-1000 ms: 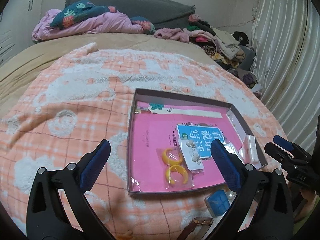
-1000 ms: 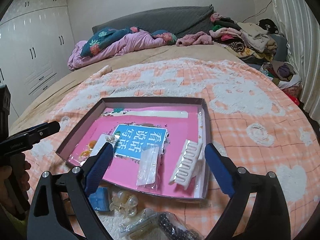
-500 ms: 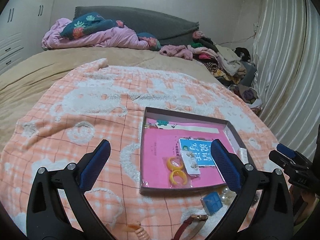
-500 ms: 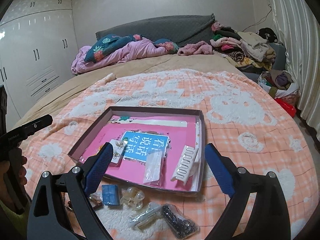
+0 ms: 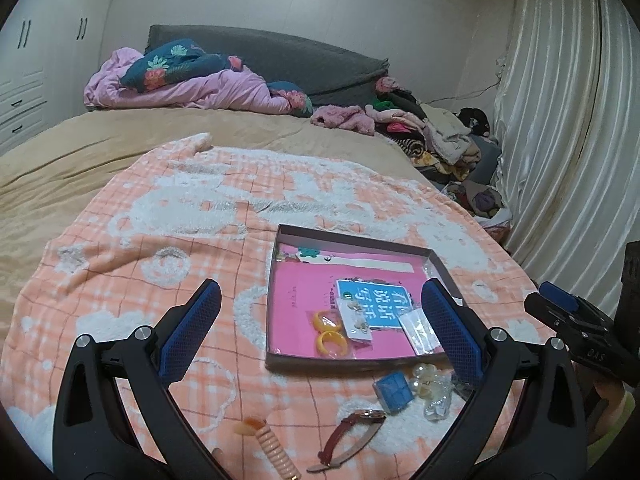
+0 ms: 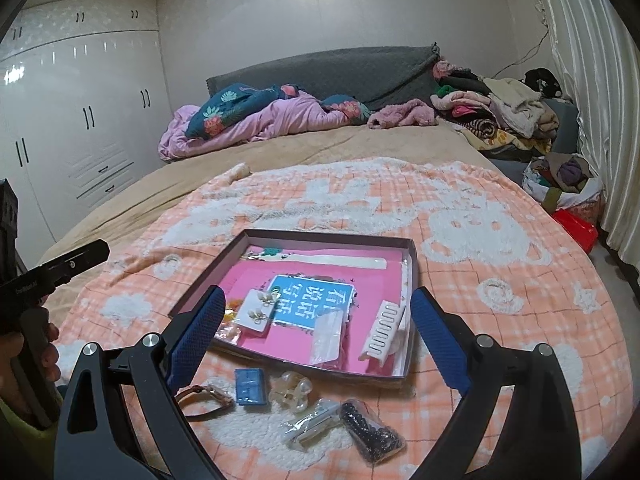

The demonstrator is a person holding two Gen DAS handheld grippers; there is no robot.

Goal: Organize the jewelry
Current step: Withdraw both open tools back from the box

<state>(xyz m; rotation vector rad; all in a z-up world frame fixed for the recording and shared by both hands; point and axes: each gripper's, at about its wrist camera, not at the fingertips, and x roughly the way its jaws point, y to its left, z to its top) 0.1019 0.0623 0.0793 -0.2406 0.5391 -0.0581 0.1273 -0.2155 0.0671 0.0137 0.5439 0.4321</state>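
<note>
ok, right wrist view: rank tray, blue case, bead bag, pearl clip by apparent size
1. tray, by far the largest.
2. bead bag, though it is nearest the camera, so that is unsure.
3. blue case and pearl clip: look alike, not ranked.

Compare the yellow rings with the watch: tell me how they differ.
The yellow rings lie inside the tray, sealed in a clear bag; the watch lies bare on the blanket, outside the tray. The rings are small yellow loops; the watch is long, its reddish-brown strap stretched out. Neither is held by a gripper.
</note>
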